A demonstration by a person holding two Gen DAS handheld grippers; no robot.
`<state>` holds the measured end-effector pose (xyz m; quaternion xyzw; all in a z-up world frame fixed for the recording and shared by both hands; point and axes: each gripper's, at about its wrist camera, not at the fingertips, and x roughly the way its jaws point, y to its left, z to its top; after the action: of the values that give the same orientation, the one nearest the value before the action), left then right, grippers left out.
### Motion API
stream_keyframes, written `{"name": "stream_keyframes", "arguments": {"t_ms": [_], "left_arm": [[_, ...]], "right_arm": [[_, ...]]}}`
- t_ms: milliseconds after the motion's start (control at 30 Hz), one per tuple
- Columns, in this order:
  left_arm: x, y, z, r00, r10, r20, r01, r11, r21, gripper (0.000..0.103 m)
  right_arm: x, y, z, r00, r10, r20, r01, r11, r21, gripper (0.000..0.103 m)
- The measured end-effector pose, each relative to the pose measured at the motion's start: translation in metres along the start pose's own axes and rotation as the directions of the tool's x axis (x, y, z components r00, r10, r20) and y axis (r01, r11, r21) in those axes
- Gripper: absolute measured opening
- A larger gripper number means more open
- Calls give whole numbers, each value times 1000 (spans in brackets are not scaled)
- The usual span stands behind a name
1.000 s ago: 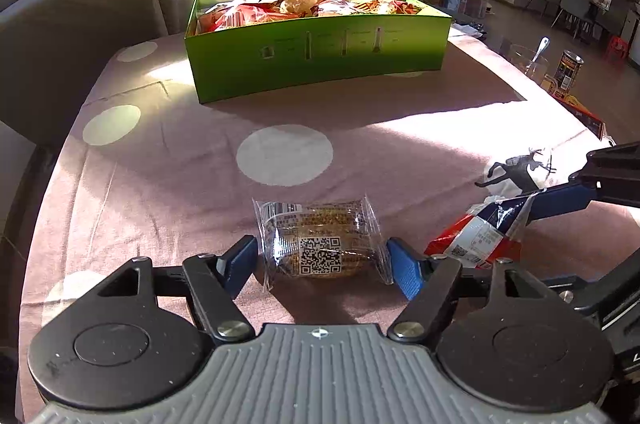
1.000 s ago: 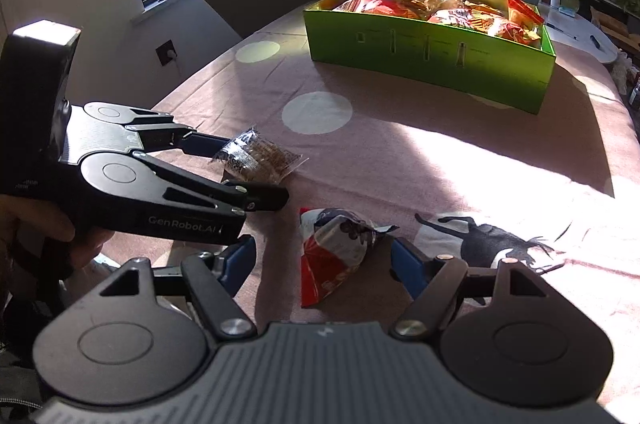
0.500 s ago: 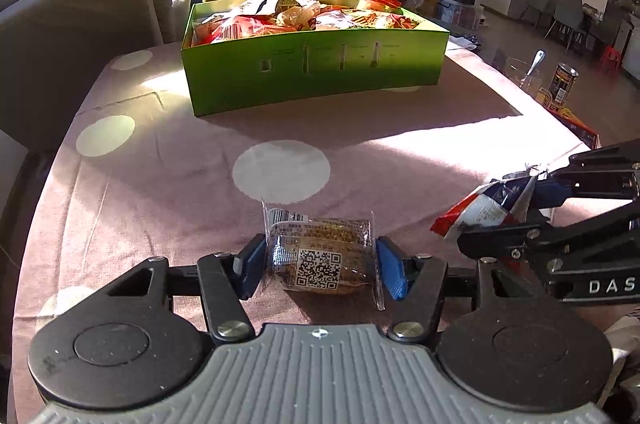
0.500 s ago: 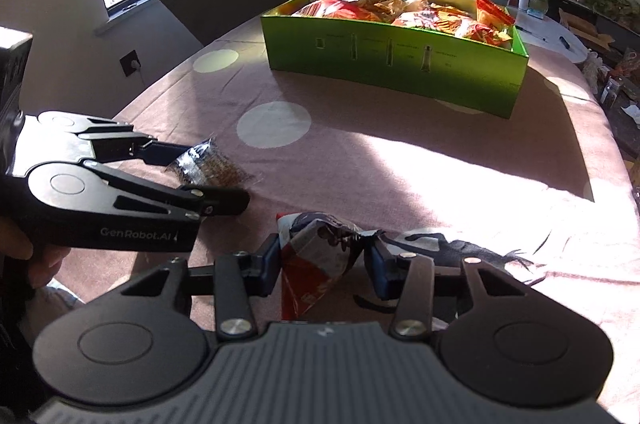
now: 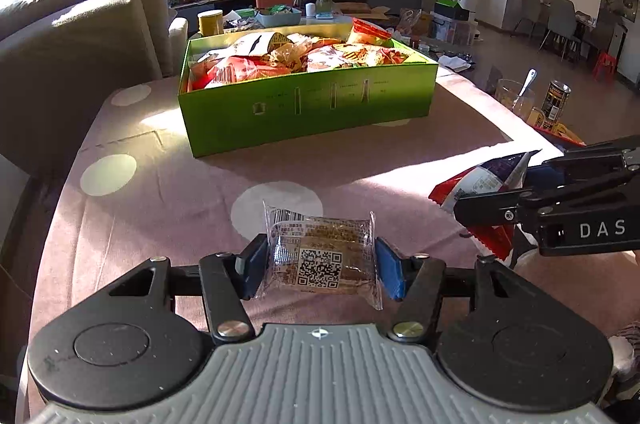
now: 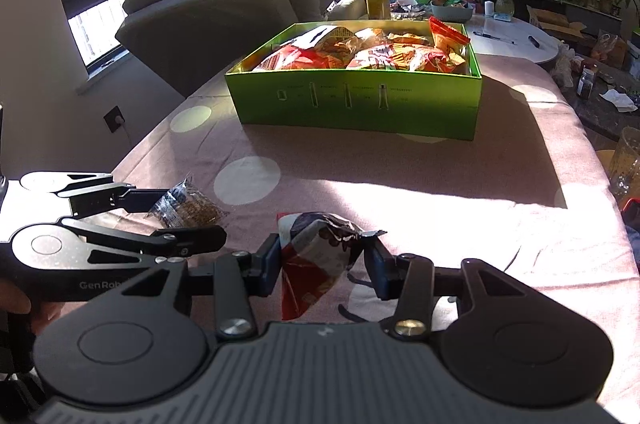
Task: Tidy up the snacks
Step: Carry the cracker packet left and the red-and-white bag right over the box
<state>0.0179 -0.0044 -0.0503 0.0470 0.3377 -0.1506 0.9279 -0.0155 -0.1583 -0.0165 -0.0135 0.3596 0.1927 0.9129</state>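
Note:
My left gripper [image 5: 320, 270] is shut on a clear-wrapped brown biscuit pack [image 5: 320, 256] with a QR code and holds it above the pink dotted tablecloth [image 5: 160, 192]. My right gripper [image 6: 324, 266] is shut on a red, white and dark snack bag [image 6: 316, 256], also lifted. The bag shows at the right of the left wrist view [image 5: 480, 192]; the biscuit pack shows at the left of the right wrist view [image 6: 188, 208]. A green box [image 5: 308, 112] full of snack packets stands at the far side of the table [image 6: 360, 100].
A beige sofa [image 5: 80, 44] stands left of the table. A glass with a spoon [image 5: 514, 98] and a can [image 5: 556, 100] sit off the right edge. A cluttered white table [image 6: 512, 40] with plants lies behind the box.
Both grippers closed on their snacks and lifted them off the cloth. Both views have risen and tilted toward the green box.

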Motion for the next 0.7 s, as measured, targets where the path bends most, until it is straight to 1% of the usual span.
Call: {"name": "stream_keyframes", "arguments": {"t_ms": [300,433,700], "left_arm": [[-4,2,25,998,5,58,-5,1000,5,54],[-3,4,37,997,-6,82,6,1000,-1,54],[3,1,62,992,-15,122,13,1000,18,54]], "right_arm": [[-3,-5,27,997,-12,73,12,1000,7,80],[-2,-9,37,995,-12,100,11,1000,10,80],[0,-20,56,990,-10,144,6,999,31,80]]}}
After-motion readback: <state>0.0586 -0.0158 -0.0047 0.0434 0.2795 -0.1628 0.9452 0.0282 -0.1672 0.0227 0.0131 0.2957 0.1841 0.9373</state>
